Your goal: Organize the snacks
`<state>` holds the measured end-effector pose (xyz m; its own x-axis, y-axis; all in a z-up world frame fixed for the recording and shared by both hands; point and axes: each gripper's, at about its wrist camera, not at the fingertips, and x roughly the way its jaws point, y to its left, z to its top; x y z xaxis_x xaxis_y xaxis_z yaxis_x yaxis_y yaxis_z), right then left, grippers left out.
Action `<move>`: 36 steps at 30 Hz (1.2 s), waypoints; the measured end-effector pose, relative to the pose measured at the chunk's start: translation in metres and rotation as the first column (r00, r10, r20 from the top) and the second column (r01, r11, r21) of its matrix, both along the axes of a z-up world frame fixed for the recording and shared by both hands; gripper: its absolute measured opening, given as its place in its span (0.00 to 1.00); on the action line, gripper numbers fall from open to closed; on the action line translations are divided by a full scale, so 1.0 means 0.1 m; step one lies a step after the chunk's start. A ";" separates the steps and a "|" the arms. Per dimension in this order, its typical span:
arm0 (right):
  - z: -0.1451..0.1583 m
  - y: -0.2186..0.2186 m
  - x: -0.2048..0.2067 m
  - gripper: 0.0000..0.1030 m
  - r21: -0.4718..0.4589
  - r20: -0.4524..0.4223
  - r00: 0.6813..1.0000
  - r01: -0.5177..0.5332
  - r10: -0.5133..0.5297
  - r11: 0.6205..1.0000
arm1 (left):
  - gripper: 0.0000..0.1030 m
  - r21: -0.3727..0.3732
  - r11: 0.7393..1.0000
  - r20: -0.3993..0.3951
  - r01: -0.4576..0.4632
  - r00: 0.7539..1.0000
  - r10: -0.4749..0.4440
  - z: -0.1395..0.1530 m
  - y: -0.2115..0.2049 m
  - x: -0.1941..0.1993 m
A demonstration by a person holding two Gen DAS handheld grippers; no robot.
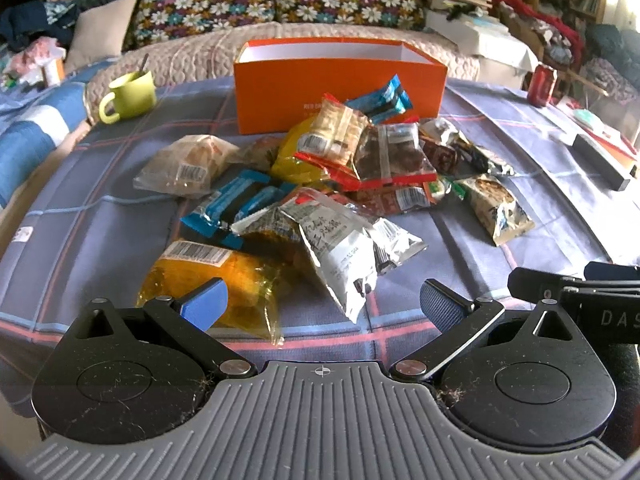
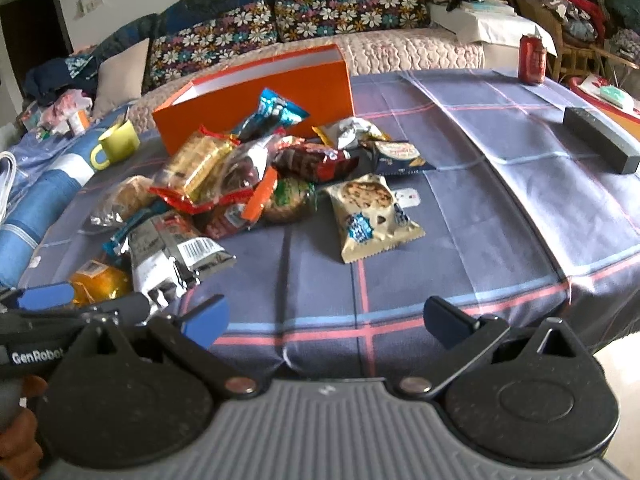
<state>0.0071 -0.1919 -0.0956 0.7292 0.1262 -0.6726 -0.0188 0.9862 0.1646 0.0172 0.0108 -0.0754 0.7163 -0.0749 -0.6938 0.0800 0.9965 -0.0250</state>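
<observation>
Hovering low, left gripper, right gripper spread wide before snack pile.

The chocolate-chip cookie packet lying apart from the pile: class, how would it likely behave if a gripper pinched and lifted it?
The cookie packet is puffed, crinkly film, so it would probably feel light and dent under the fingers. Its glossy wrapper may slip. The cookies pictured suggest brittle contents, so a hard pinch could crack them.

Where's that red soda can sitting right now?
The red soda can stands upright at the far right corner of the checked tablecloth, well apart from the snack pile and beyond the black bar-shaped object.
</observation>
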 end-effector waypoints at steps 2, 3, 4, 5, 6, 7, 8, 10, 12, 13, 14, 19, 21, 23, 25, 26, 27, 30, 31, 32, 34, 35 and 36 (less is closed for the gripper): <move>0.02 0.01 0.00 1.00 -0.005 0.006 1.000 -0.004 0.004 1.000 | 0.77 -0.001 1.000 0.005 -0.001 1.000 0.001 0.02 0.01 -0.01; 0.02 0.02 0.00 1.00 -0.007 0.007 1.000 -0.007 0.007 1.000 | 0.77 -0.002 1.000 0.007 -0.002 1.000 0.002 0.02 0.01 -0.02; 0.03 0.02 0.00 1.00 -0.010 0.007 1.000 -0.010 0.010 1.000 | 0.77 -0.006 1.000 0.006 -0.004 1.000 0.004 0.03 0.02 -0.02; 0.03 0.03 0.00 1.00 -0.012 0.007 1.000 -0.011 0.011 1.000 | 0.77 -0.010 1.000 0.005 -0.006 1.000 0.006 0.03 0.03 -0.01; 0.03 0.03 -0.01 1.00 -0.014 0.008 1.000 -0.011 0.011 1.000 | 0.77 -0.013 1.000 0.005 -0.007 1.000 0.007 0.04 0.04 -0.01; 0.02 0.03 0.00 1.00 -0.014 0.009 1.000 -0.011 0.011 1.000 | 0.77 -0.016 1.000 0.004 -0.006 1.000 0.006 0.03 0.04 -0.01; 0.02 0.03 0.00 1.00 -0.016 0.007 1.000 -0.010 0.010 1.000 | 0.77 -0.016 1.000 0.002 -0.005 1.000 0.005 0.03 0.04 0.00; 0.01 0.03 0.00 1.00 -0.015 0.001 1.000 -0.007 0.007 1.000 | 0.77 -0.015 1.000 -0.004 -0.005 1.000 0.005 0.02 0.04 0.01; -0.01 0.02 0.01 1.00 -0.012 -0.005 1.000 -0.009 0.009 1.000 | 0.77 -0.017 1.000 -0.011 -0.005 1.000 0.005 0.00 0.04 0.02; -0.02 0.02 0.02 1.00 -0.011 -0.009 1.000 -0.011 0.010 1.000 | 0.77 -0.018 1.000 -0.016 -0.007 1.000 0.007 -0.01 0.04 0.03; -0.02 0.02 0.03 1.00 -0.010 -0.012 1.000 -0.012 0.012 1.000 | 0.77 -0.018 1.000 -0.020 -0.009 1.000 0.009 -0.01 0.04 0.04; -0.05 0.01 0.04 1.00 -0.006 -0.022 1.000 -0.015 0.015 1.000 | 0.77 -0.019 1.000 -0.034 -0.013 0.999 0.012 -0.04 0.04 0.06; -0.05 0.01 0.04 1.00 -0.005 -0.020 1.000 -0.015 0.015 1.000 | 0.77 -0.019 1.000 -0.035 -0.012 0.999 0.012 -0.04 0.04 0.06; -0.05 0.01 0.04 1.00 -0.006 -0.019 1.000 -0.014 0.014 1.000 | 0.77 -0.019 1.000 -0.036 -0.012 0.999 0.011 -0.04 0.03 0.06; -0.05 0.01 0.04 1.00 -0.006 -0.020 1.000 -0.016 0.015 1.000 | 0.77 -0.018 1.000 -0.036 -0.012 0.999 0.012 -0.04 0.03 0.06; -0.05 0.01 0.04 1.00 -0.005 -0.022 1.000 -0.016 0.016 1.000 | 0.77 -0.018 1.000 -0.036 -0.013 0.999 0.013 -0.04 0.03 0.06; -0.05 0.01 0.05 1.00 -0.004 -0.022 1.000 -0.017 0.017 1.000 | 0.77 -0.018 1.000 -0.037 -0.014 0.999 0.014 -0.04 0.03 0.07; -0.06 0.01 0.05 1.00 -0.006 -0.028 0.999 -0.018 0.018 1.000 | 0.77 -0.017 1.000 -0.045 -0.019 0.999 0.019 -0.06 0.03 0.08; -0.07 0.00 0.06 1.00 -0.004 -0.029 0.999 -0.017 0.016 1.000 | 0.77 -0.015 1.000 -0.051 -0.023 0.998 0.022 -0.06 0.03 0.09; -0.07 0.00 0.06 1.00 -0.003 -0.027 1.000 -0.015 0.015 1.000 | 0.77 -0.012 1.000 -0.057 -0.025 0.998 0.024 -0.06 0.04 0.10; -0.06 -0.02 0.05 1.00 -0.005 -0.022 1.000 -0.010 0.009 1.000 | 0.76 0.008 1.000 -0.057 -0.021 0.998 0.022 -0.03 0.08 0.11; -0.05 -0.03 0.05 1.00 -0.009 -0.016 1.000 -0.008 0.008 1.000 | 0.76 0.019 0.999 -0.043 -0.026 0.999 0.027 0.00 0.12 0.11; -0.02 -0.05 0.06 1.00 -0.016 -0.001 1.000 -0.007 0.007 1.000 | 0.77 0.029 0.999 -0.022 -0.043 0.999 0.043 0.03 0.19 0.11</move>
